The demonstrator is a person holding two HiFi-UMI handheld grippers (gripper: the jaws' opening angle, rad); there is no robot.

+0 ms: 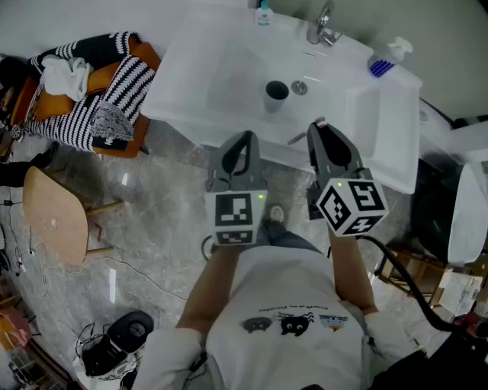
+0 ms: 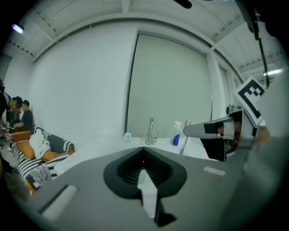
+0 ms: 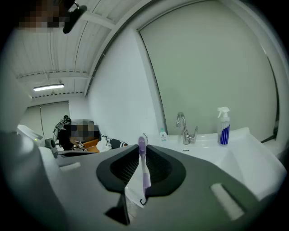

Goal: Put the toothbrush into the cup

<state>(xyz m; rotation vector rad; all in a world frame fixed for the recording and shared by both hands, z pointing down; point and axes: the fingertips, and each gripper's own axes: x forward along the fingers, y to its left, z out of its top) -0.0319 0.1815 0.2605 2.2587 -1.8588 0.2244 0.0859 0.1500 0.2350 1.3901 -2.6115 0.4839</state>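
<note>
A dark cup [image 1: 276, 94] stands upright in the white sink basin [image 1: 229, 76]. My right gripper [image 1: 324, 129] is shut on a purple and white toothbrush [image 3: 143, 168], held near the sink's front edge, to the right of the cup and short of it. The brush head [image 3: 143, 139] sticks up past the jaws, and the handle end [image 1: 299, 138] pokes out to the left. My left gripper [image 1: 241, 140] hovers beside it at the front rim, shut, with nothing in it. From the left gripper view, the right gripper [image 2: 221, 131] and the toothbrush [image 2: 184, 137] show at the right.
A faucet [image 1: 323, 26] stands at the back of the sink, with a blue spray bottle [image 1: 389, 56] to its right and a small bottle [image 1: 264, 14] to its left. A chair with striped cloth [image 1: 91, 91] and a wooden stool [image 1: 55, 217] stand at the left.
</note>
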